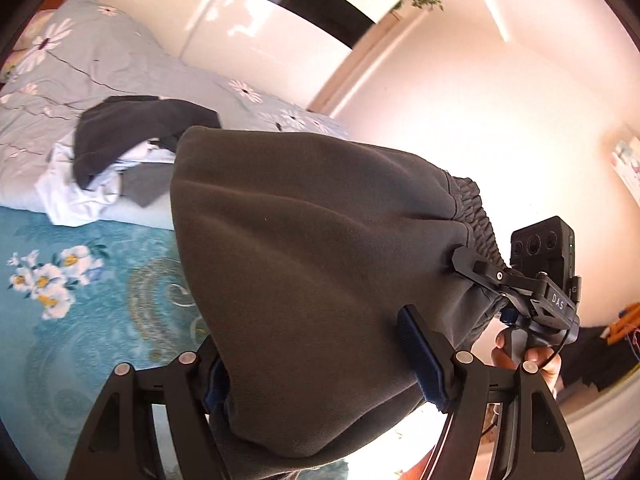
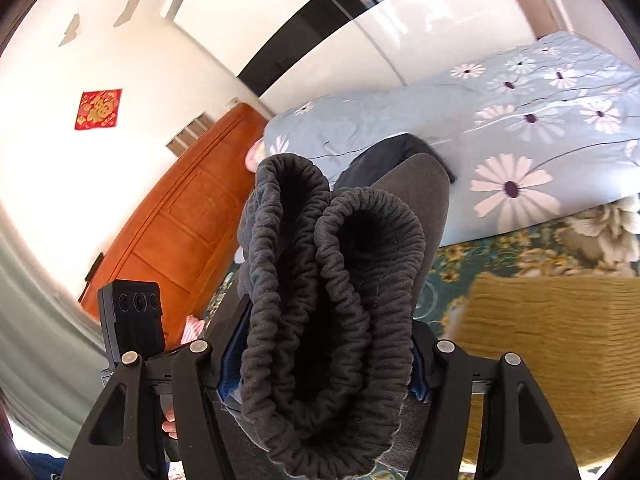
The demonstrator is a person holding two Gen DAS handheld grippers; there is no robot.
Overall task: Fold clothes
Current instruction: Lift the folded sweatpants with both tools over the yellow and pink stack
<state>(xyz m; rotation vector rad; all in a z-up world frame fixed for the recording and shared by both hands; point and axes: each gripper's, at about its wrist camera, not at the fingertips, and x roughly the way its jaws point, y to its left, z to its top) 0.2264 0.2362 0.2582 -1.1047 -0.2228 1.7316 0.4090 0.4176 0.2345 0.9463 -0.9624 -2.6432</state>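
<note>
Both the left gripper (image 1: pixel 320 364) and right gripper (image 2: pixel 324 364) clamp grey sweatpants (image 1: pixel 304 280); the bunched elastic waistband (image 2: pixel 332 320) at six o'clock could slip free.

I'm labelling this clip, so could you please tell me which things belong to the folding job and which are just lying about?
Job:
- grey sweatpants
- left claw
- right claw
- clothes pile

Lying about:
- floral duvet
- teal bedsheet
- wooden headboard
- red wall decoration

The sweatpants (image 1: pixel 312 280) are charcoal grey. The duvet (image 2: pixel 500 120) is pale blue with white daisies; the bedspread (image 1: pixel 92 300) is teal, floral.
</note>
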